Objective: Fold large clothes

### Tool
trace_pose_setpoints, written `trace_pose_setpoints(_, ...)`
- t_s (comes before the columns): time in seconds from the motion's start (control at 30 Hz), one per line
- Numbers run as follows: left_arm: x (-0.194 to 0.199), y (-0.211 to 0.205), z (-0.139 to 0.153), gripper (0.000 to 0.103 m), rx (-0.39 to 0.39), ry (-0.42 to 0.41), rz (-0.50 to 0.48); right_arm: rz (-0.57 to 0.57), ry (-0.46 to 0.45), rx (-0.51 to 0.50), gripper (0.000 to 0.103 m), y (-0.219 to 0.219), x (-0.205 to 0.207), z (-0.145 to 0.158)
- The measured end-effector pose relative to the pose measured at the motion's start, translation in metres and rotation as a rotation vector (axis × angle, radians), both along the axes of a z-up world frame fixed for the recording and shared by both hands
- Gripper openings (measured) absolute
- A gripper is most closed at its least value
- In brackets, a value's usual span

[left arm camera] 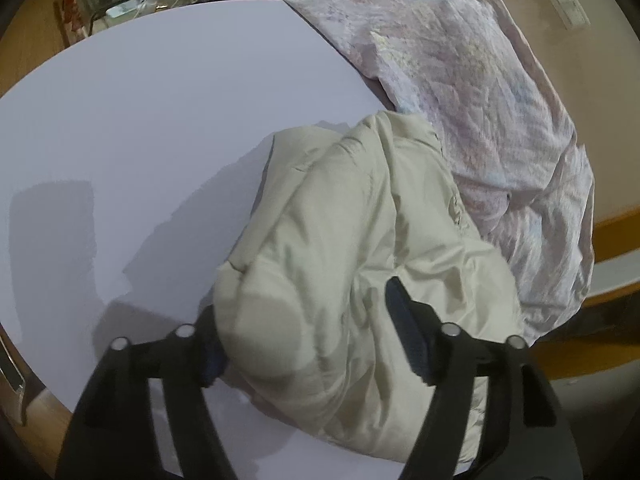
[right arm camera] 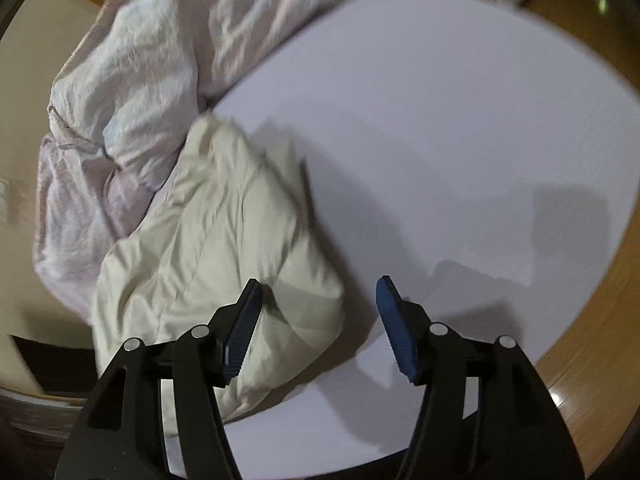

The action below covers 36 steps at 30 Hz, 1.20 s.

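On white table (left arm camera: 140, 120): cream jacket (left arm camera: 360, 240), bundled at the edge for folding, beside pink quilt (left arm camera: 460, 80); left gripper (left arm camera: 308, 340) and right gripper (right arm camera: 318, 328) agape, holding nothing.

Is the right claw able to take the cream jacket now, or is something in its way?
Probably yes. The right claw is open and empty, and the cream jacket lies bare just beside its left finger. Nothing covers that near edge; the pink cloth lies farther behind.
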State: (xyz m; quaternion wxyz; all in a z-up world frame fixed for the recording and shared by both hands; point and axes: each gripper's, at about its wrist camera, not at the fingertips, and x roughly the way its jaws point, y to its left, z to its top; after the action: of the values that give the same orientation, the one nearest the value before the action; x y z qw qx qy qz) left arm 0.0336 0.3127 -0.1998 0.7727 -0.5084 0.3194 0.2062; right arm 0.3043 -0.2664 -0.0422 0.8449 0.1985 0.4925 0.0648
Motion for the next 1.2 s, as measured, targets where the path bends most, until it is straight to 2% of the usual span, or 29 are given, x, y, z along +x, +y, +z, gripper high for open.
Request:
trace_pose_setpoints(0.1, 0.005, -0.002, -0.002, 0.076, 0.013, 0.011, -0.027, 0.07, -0.091, -0.066, 0.061, 0.024, 0.005, 0.019)
trace_pose_setpoints(0.17, 0.008, -0.002, -0.004, 0.076, 0.015, 0.015, -0.037, 0.209, -0.137, -0.085, 0.061, 0.063, 0.007, 0.028)
trace_pose_setpoints(0.23, 0.011, -0.001, -0.008, 0.076, 0.012, 0.022, -0.044, 0.347, -0.144, -0.085, 0.06, 0.104, 0.006, 0.027)
trace_pose_setpoints(0.3, 0.012, 0.0, -0.01, 0.076, 0.009, 0.024, -0.048, 0.476, -0.14, -0.094, 0.053, 0.148, 0.0, 0.021)
trace_pose_setpoints(0.43, 0.013, 0.002, -0.013, 0.076, 0.009, 0.027, -0.053, 0.613, -0.116, -0.114, 0.047, 0.204, -0.012, 0.002)
trace_pose_setpoints(0.57, 0.014, 0.003, -0.014, 0.076, 0.008, 0.023, -0.05, 0.651, -0.085, -0.14, 0.046, 0.229, -0.013, -0.013)
trace_pose_setpoints(0.77, 0.016, 0.004, -0.016, 0.076, 0.003, 0.017, -0.053, 0.649, -0.058, -0.173, 0.047, 0.236, -0.012, -0.025)
trace_pose_setpoints(0.97, 0.021, 0.007, -0.019, 0.077, -0.008, 0.016, -0.066, 0.639, -0.008, -0.231, 0.047, 0.244, -0.009, -0.049)
trace_pose_setpoints(1.2, 0.03, 0.007, -0.026, 0.082, -0.043, -0.009, -0.056, 0.676, -0.049, -0.364, 0.048, 0.264, -0.015, -0.074)
